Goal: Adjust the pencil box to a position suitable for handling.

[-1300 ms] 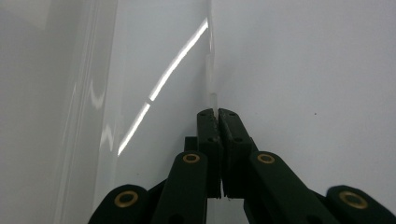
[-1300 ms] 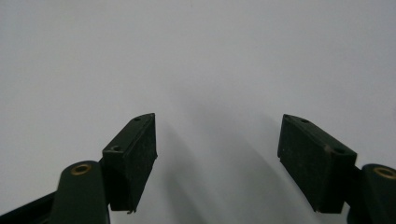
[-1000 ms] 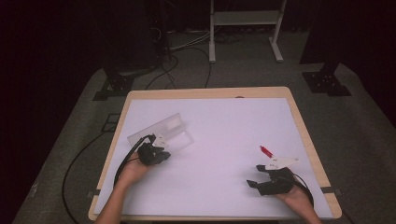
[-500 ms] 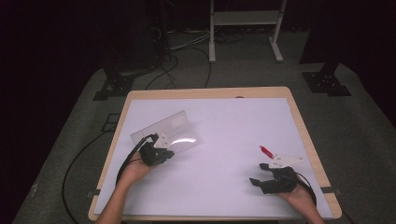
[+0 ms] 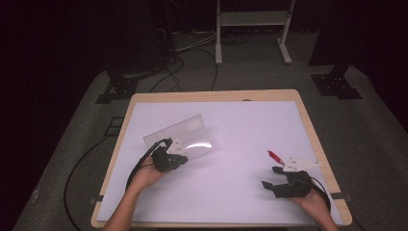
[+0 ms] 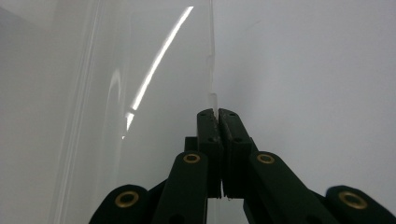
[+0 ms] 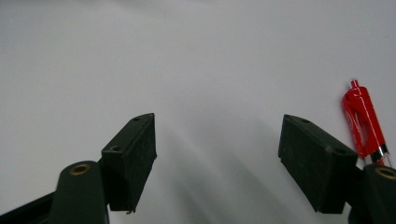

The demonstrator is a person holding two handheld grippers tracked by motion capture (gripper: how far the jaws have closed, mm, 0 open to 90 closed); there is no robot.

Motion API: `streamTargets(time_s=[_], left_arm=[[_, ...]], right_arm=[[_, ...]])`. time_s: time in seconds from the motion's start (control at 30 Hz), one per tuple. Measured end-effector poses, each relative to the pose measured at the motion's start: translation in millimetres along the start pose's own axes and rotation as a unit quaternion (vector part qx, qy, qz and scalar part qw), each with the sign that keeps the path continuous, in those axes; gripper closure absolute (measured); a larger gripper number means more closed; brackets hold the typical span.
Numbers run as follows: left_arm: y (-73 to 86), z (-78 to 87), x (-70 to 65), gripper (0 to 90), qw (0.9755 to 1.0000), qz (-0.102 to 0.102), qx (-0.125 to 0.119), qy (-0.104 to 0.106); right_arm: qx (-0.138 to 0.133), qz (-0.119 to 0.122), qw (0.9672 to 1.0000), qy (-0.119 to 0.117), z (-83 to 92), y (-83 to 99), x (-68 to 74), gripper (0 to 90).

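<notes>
A clear plastic sleeve [image 5: 179, 132] lies on the left of the white table top [image 5: 240, 125], its near edge raised and catching a streak of light. My left gripper [image 5: 174, 155] is shut on that edge. In the left gripper view the two jaws of the left gripper [image 6: 216, 115] are pressed together on the thin clear sleeve [image 6: 154, 70], which runs away upward. A red pen [image 5: 275, 156] lies at the right. My right gripper [image 5: 270, 177] rests just in front of it, open. In the right gripper view nothing lies between the wide jaws of the right gripper [image 7: 217, 140], and the red pen [image 7: 364, 121] is beside the right jaw.
The white top is framed by a wooden rim [image 5: 216, 95]. Black cables [image 5: 134, 168] trail from the left gripper over the table's left side. A metal stand [image 5: 252, 29] and dark equipment bases stand on the floor beyond the table.
The left gripper has moved a little right and up with the sleeve's edge; the sleeve now tilts and shows a bright glare. The right hand has barely moved.
</notes>
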State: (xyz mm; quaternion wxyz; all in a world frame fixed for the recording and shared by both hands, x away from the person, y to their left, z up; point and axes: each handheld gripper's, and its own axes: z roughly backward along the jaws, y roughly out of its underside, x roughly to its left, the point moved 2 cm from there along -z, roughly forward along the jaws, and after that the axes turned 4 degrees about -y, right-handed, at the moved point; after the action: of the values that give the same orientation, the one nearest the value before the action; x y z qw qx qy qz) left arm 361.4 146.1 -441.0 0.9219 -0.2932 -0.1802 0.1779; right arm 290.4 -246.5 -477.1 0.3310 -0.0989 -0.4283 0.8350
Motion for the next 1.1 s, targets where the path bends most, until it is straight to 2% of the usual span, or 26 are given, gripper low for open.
streamTargets(time_s=[0.17,0.8,1.1], left_arm=[[-8.5,-3.3,-7.7,88.4,0.9997,-0.021,0.002,0.009],[-32.9,-8.7,-26.7,88.4,0.9982,-0.05,-0.013,0.03],[-45.2,-11.3,-38.5,88.4,0.9965,-0.07,-0.02,0.041]], right_arm=[[-0.001,-0.002,1.0,0.002,1.7,0.8,-1.8,26.9],[-0.009,-0.01,0.9997,0.022,11.7,2.9,-10.5,26.9],[-0.012,-0.013,0.9995,0.027,15.1,3.2,-12.4,26.9]])
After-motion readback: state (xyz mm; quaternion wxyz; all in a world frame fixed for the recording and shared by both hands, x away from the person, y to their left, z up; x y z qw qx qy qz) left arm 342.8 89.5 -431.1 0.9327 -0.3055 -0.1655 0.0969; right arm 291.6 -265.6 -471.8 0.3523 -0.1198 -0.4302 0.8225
